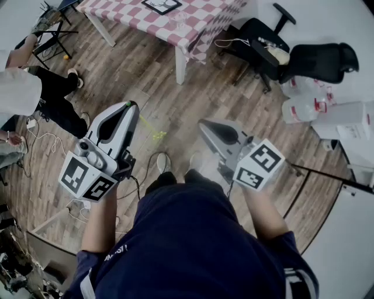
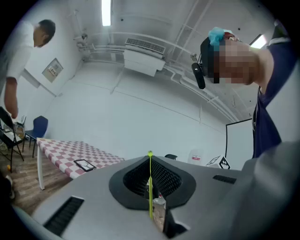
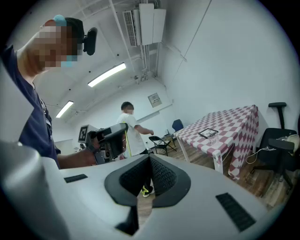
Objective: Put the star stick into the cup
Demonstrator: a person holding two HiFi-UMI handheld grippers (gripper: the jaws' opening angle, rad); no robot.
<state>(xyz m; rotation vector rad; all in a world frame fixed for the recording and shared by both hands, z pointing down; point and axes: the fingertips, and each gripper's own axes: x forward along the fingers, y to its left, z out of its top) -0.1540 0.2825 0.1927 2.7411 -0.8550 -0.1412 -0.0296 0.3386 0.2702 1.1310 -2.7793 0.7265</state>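
My left gripper (image 1: 133,105) is shut on a thin yellow-green stick (image 1: 149,127), whose star end hangs over the wooden floor. In the left gripper view the stick (image 2: 150,180) stands upright between the closed jaws of the left gripper (image 2: 150,157). My right gripper (image 1: 203,124) hovers beside it at the right, shut with nothing in it; its jaws meet in the right gripper view (image 3: 150,158). A clear cup (image 1: 178,20) stands on the red-checked table (image 1: 204,23), far from both grippers. The cup (image 3: 213,136) also shows in the right gripper view.
A black-framed marker card (image 1: 160,6) lies on the table. A person in a white shirt (image 1: 23,87) stands at the left. A black office chair (image 1: 274,47) and water jugs (image 1: 304,108) are at the right. Cables (image 1: 152,163) run across the floor.
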